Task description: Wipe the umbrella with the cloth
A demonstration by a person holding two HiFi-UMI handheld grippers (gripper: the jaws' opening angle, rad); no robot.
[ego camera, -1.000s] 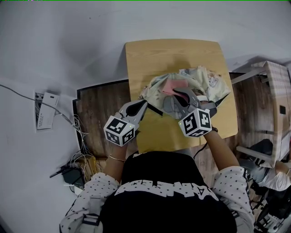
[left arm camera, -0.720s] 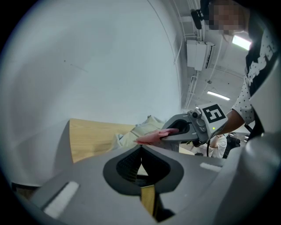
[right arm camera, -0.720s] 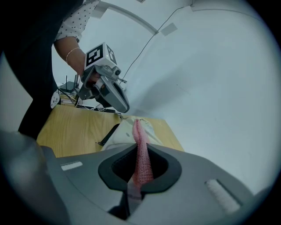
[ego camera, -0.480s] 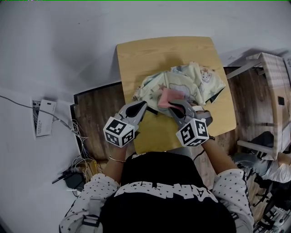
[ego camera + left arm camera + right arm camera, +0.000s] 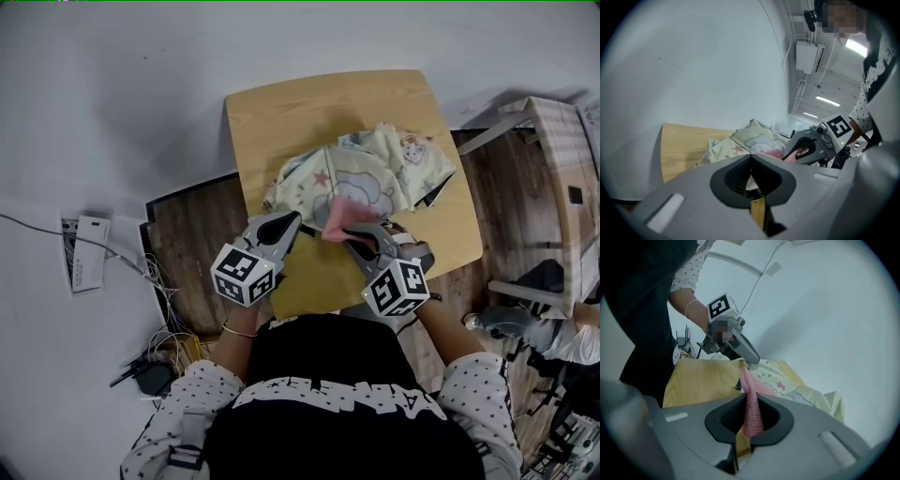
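From the head view we see the crumpled umbrella (image 5: 361, 178) lying on the table (image 5: 281, 112), while the gripper views show the right gripper (image 5: 749, 395) jaws clamped on the pink cloth (image 5: 749, 378) and the left gripper (image 5: 751, 156) jaws closed, pinching the umbrella's near edge.

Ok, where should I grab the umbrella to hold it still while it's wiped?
Probably the loose near-left edge of the umbrella, coming in low across the table from the person's side. It lies collapsed and rumpled, so that thin hem suits the jaws best, and it keeps clear of the pink cloth.
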